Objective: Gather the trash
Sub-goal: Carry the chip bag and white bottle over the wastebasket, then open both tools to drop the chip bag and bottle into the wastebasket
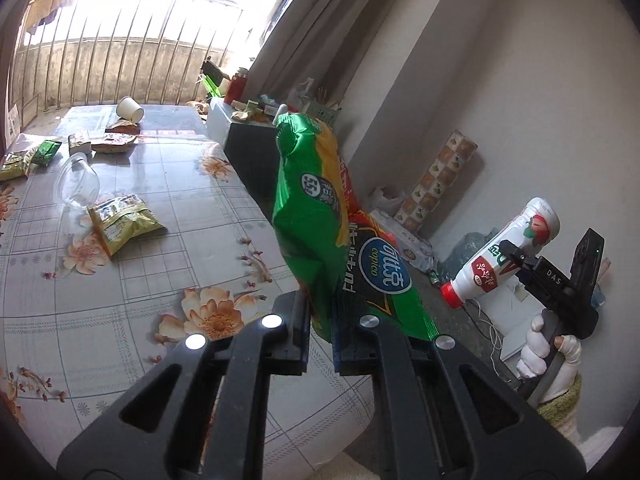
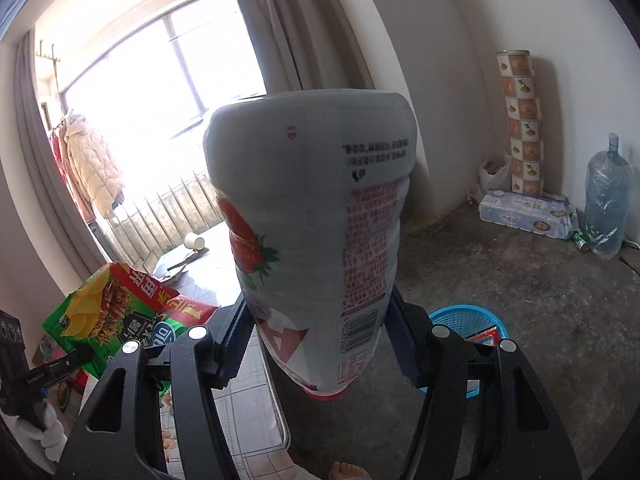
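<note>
My left gripper [image 1: 320,316] is shut on the lower end of a green chip bag [image 1: 320,216] and holds it up past the table's right edge. The bag also shows in the right wrist view [image 2: 120,312]. My right gripper [image 2: 316,332] is shut on a white strawberry drink bottle [image 2: 316,216] with a red cap, held cap-down over the floor; it also shows in the left wrist view [image 1: 508,252]. A blue basket [image 2: 468,320] stands on the floor below the right gripper, with some packaging inside.
The floral table [image 1: 160,280] carries a yellow-green snack bag [image 1: 124,224], a clear plastic cup [image 1: 76,184], a paper cup [image 1: 130,110] and several wrappers [image 1: 112,142]. A paper roll pack [image 2: 524,216], a water jug [image 2: 604,204] and a patterned roll [image 2: 524,120] stand by the wall.
</note>
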{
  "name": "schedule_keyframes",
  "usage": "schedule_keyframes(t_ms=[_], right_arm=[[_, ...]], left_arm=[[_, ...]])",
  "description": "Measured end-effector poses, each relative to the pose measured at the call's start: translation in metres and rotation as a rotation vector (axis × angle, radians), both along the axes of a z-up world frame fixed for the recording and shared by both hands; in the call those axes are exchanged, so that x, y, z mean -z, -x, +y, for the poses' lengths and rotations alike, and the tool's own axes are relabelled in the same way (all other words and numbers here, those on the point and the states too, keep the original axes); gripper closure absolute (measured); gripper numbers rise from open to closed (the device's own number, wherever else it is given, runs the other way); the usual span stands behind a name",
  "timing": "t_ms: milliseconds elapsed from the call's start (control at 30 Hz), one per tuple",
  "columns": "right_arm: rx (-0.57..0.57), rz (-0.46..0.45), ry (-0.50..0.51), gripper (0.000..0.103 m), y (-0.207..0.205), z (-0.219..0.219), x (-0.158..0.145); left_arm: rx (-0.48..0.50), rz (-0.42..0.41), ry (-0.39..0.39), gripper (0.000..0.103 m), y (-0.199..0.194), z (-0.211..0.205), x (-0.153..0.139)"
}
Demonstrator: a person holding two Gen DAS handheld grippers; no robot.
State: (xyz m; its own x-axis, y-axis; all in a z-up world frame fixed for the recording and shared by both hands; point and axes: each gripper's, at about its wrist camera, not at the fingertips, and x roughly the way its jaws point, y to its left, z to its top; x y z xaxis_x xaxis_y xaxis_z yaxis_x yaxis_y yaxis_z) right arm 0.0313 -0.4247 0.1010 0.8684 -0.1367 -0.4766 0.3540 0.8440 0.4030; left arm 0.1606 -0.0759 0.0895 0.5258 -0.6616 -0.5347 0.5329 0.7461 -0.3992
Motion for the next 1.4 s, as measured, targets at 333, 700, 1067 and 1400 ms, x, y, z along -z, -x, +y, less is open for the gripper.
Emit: schedule_keyframes(t_ms=[333,700,1067,1400], right_arm=[[0.277,0.104,-0.189,0.043,0.041,-0.097,0.098],[0.403,0.181,-0.303,0.043,0.048,-0.158,0.169],[0.380,0.237,-0.367,0.043,0.027,-0.192,0.213],[0.239,0.102,-0.754,0.042,-0.094,-0.223,0.269]], left_arm=[[0.274,0.052,-0.227,0.096,-0.044,-0.226,0.038],[0.284,0.508,-0.322,0.094,-0.120,-0.398,0.213],[0.116,0.772,-0.326,0.057,-0.163,-0.395,0.300],[0.219,0.574,-0.232,0.048,-0.157,-0.326,0.162]])
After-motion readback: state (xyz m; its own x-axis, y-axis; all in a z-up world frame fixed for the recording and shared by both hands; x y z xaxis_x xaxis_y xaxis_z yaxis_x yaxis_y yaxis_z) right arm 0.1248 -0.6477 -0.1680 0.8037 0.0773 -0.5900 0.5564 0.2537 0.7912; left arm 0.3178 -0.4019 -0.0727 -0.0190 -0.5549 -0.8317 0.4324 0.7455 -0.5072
